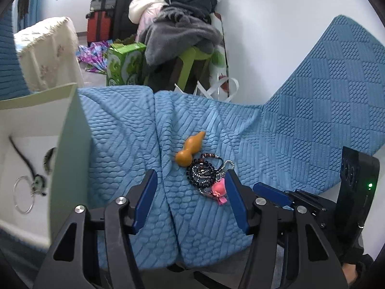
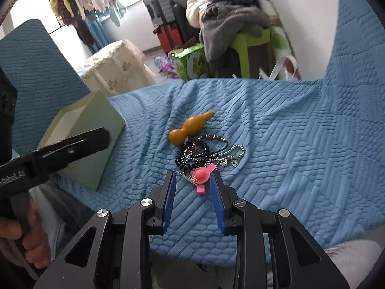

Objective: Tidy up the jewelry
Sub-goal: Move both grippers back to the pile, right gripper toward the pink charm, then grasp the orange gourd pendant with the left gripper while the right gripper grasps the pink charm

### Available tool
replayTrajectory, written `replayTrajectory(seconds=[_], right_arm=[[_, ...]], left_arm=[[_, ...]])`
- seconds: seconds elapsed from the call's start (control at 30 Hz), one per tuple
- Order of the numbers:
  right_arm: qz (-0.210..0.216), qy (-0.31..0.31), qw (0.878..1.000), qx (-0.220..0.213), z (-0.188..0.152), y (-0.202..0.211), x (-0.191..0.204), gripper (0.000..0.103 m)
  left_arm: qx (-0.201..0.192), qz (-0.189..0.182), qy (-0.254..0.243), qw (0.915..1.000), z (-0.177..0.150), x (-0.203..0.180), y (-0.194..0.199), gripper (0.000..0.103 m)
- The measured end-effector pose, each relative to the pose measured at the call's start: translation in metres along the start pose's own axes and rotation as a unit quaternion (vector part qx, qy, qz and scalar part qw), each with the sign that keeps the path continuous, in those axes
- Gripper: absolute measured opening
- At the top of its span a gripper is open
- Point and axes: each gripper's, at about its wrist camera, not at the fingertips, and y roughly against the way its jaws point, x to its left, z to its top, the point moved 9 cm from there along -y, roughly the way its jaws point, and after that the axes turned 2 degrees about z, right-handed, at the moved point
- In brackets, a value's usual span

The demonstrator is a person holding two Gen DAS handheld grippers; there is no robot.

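A tangle of dark bead bracelets (image 2: 196, 153) and a silver bead chain (image 2: 237, 150) lies on the blue quilted blanket (image 2: 276, 144). An orange gourd charm (image 2: 190, 126) rests just beyond the tangle, and a pink hair clip (image 2: 201, 175) on its near side. My right gripper (image 2: 193, 174) stands open, the clip between its fingertips, unpressed. My left gripper (image 1: 190, 178) is open just short of the bracelets (image 1: 205, 172), with the clip (image 1: 218, 190) beside its right finger (image 1: 234, 200). The pale green box (image 1: 69, 144) at left holds a silver bangle (image 1: 24, 195) and a black cord.
Blue cushions stand at the right (image 1: 336, 84) and at the left (image 2: 36, 77). Beyond the blanket's far edge are a green carton (image 1: 125, 62), a green stool piled with clothes (image 1: 182, 38) and suitcases (image 1: 101, 12). A hand (image 2: 26, 243) holds the left gripper.
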Motion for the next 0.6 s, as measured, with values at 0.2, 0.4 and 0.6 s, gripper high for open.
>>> replayTrajectory(seconds=[0.2, 0.4, 0.6], right_arm=[[-0.004, 0.012, 0.999, 0.046, -0.004, -0.034, -0.002, 0.027], [-0.015, 0.016, 0.998, 0.061, -0.008, -0.047, -0.007, 0.027], [-0.013, 0.006, 0.997, 0.072, -0.009, -0.058, -0.012, 0.027]], left_arm=[[0.016, -0.006, -0.001, 0.9998, 0.004, 0.004, -0.035, 0.051], [0.037, 0.001, -0.003, 0.9993, 0.004, 0.008, -0.067, 0.05], [0.045, -0.004, -0.004, 0.999, 0.005, 0.006, -0.083, 0.048]])
